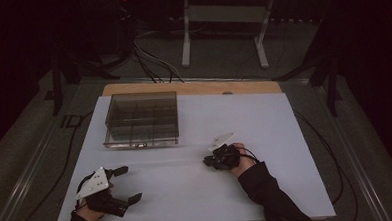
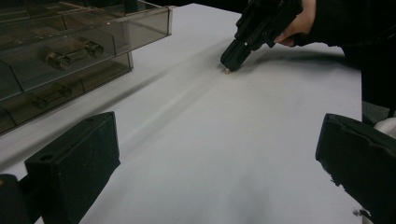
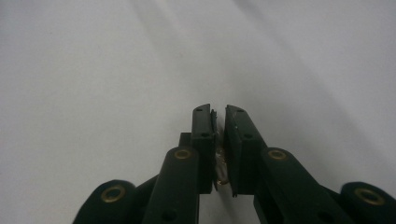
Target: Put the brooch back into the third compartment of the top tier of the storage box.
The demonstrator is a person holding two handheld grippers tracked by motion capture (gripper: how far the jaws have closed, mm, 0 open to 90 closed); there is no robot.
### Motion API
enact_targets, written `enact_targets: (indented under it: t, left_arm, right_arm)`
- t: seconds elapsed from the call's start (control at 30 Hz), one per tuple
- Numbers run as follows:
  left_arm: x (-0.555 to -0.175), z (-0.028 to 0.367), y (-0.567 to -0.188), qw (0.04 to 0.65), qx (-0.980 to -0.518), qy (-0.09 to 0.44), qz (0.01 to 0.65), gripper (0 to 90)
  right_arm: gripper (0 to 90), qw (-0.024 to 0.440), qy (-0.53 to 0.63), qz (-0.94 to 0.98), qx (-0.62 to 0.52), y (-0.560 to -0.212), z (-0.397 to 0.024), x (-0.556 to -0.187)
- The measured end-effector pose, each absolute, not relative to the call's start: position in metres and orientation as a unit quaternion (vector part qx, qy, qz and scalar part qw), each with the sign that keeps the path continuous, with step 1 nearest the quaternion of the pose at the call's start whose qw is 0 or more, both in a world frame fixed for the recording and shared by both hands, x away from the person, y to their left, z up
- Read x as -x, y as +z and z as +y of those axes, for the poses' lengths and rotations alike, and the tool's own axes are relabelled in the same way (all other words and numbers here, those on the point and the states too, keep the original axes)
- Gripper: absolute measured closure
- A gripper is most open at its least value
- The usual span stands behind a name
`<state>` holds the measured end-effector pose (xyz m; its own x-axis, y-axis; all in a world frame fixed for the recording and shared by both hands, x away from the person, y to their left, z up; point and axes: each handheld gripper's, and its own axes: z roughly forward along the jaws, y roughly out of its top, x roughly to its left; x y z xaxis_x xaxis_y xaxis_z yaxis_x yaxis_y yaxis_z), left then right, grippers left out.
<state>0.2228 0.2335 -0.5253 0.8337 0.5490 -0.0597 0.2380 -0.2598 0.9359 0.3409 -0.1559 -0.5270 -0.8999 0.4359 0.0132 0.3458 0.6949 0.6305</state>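
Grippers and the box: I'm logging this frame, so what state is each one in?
Left gripper: jaws wide open, empty, over the white table.
Right gripper: jaws shut on a small thin metallic piece, tips down at the table.
Compartment box: translucent, resting on the table, small metal parts inside; whether a lid is on, I cannot tell.

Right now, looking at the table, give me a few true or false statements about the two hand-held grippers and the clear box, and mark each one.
1. The left hand-held gripper is wide open with nothing between its jaws. True.
2. The right hand-held gripper is wide open. False: its jaws are nearly closed on a small metallic piece.
3. The clear compartment box sits toward the far left of the white table. True.
4. The left hand-held gripper rests inside the box. False: it is well short of it, near the table's front edge.
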Motion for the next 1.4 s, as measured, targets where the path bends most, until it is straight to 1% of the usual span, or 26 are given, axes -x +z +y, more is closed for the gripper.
enact_targets:
  t: [0.1, 0.3, 0.47, 0.83, 1.4]
  left_arm:
    - [-0.223, 0.234, -0.525, 0.553, -0.781, 0.14, 0.252, 0.6]
    - [-0.223, 0.233, -0.525, 0.553, -0.782, 0.14, 0.252, 0.6]
    - [-0.223, 0.234, -0.525, 0.553, -0.781, 0.141, 0.252, 0.6]
    - [-0.223, 0.233, -0.525, 0.552, -0.782, 0.14, 0.252, 0.6]
    - [-0.222, 0.233, -0.525, 0.552, -0.782, 0.141, 0.252, 0.6]
  right_arm:
    - [85.7, 0.08, 0.321, 0.922, -0.203, -0.526, -0.154, -0.338]
    - [87.1, 0.077, 0.318, 0.923, -0.204, -0.526, -0.153, -0.335]
    - [87.2, 0.093, 0.319, 0.922, -0.2, -0.523, -0.152, -0.333]
    - [87.3, 0.085, 0.34, 0.912, -0.214, -0.512, -0.158, -0.334]
    - [87.2, 0.08, 0.352, 0.908, -0.214, -0.499, -0.154, -0.332]
